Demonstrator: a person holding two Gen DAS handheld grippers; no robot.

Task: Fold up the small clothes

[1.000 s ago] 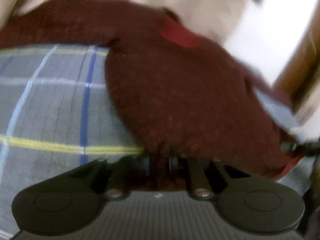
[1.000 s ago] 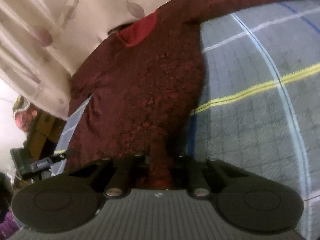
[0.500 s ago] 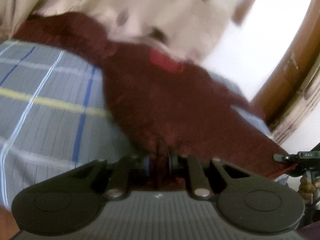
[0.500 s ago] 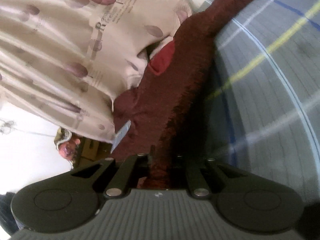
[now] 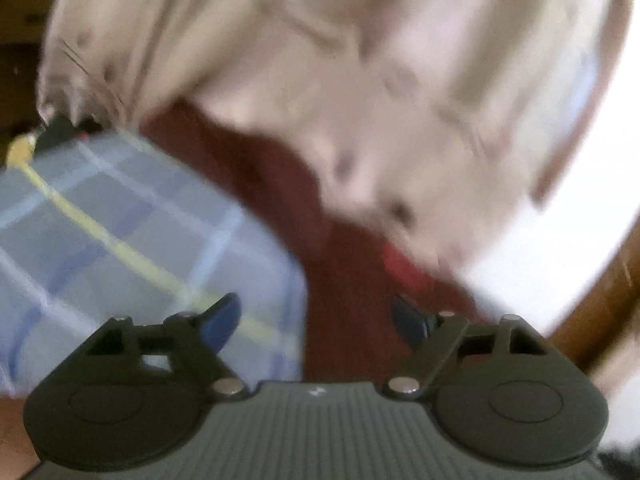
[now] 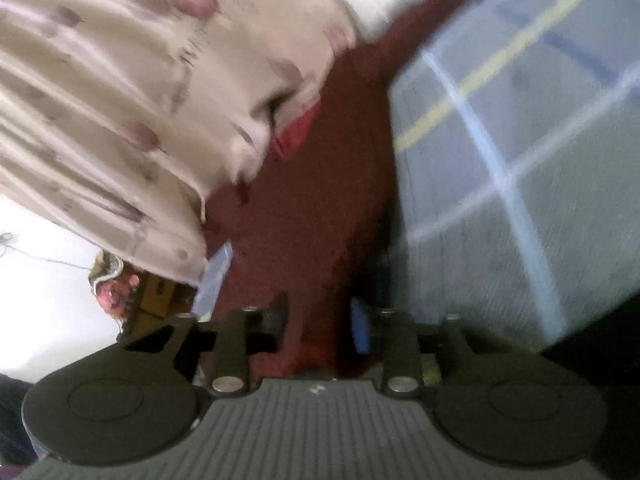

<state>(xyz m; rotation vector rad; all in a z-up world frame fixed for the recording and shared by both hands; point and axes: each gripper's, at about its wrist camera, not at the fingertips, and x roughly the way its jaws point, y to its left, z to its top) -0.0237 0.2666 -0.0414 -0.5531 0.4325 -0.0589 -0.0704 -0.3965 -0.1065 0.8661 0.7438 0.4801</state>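
A dark maroon knitted sweater [image 5: 352, 280] lies on a blue-grey checked bedsheet [image 5: 120, 220], its red neck label [image 5: 400, 264] at the far end. My left gripper [image 5: 315, 320] hangs above the sweater's edge; its jaws are opening wide and nothing is between the blue pads [image 5: 222, 320]. In the right wrist view the sweater [image 6: 312, 200] runs up to its label [image 6: 296, 136]. My right gripper [image 6: 320, 322] has jaws opening, and a raised fold of maroon knit stands loosely between the fingers. Both views are blurred.
A cream patterned cloth [image 5: 320, 80] hangs over the sweater's far end, also seen in the right wrist view [image 6: 120, 100]. A brown wooden frame [image 5: 600, 308] stands at the right. Cluttered items [image 6: 120, 288] sit beyond the bed's edge. The checked sheet [image 6: 520, 160] spreads to the right.
Both grippers were shut on the sweater's edge and now have their jaws apart. Both views have swung toward the cream cloth and tilted, and the left pads have left the knit.
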